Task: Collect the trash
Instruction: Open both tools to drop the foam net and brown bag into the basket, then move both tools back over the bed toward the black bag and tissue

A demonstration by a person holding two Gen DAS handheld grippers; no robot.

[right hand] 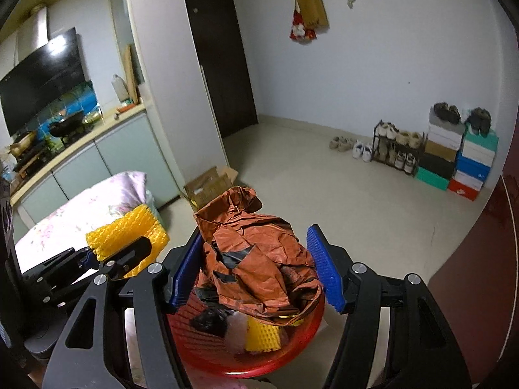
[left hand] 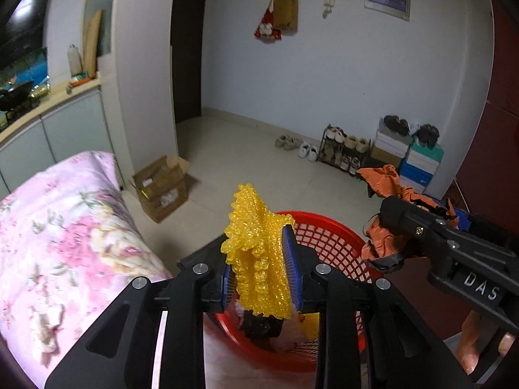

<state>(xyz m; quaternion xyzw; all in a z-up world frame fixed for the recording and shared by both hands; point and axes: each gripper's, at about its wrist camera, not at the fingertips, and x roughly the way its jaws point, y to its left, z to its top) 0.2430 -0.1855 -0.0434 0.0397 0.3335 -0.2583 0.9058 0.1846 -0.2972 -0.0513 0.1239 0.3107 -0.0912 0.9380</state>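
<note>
Red plastic, the mesh basket (left hand: 327,236) is the landmark, and it already holds trash: a black scrap, a yellow piece (right hand: 263,335) and something pale lie in its bottom, so part of the collecting looks done. Above the basket, the right tongs (right hand: 251,267) carry a crumpled orange-brown wrapper (right hand: 256,253); their blue pads stand fairly wide, and whether both actually press on it I cannot tell for sure, though it hangs there unsupported otherwise. Over the basket's near rim, the left tongs (left hand: 261,270) pinch a strip of yellow bubble wrap (left hand: 256,253) between narrow pads. What remains, I judge, is letting both pieces drop in. Left of the basket, a crumpled pale scrap (left hand: 48,327) on the floral bed may still need collecting.
</note>
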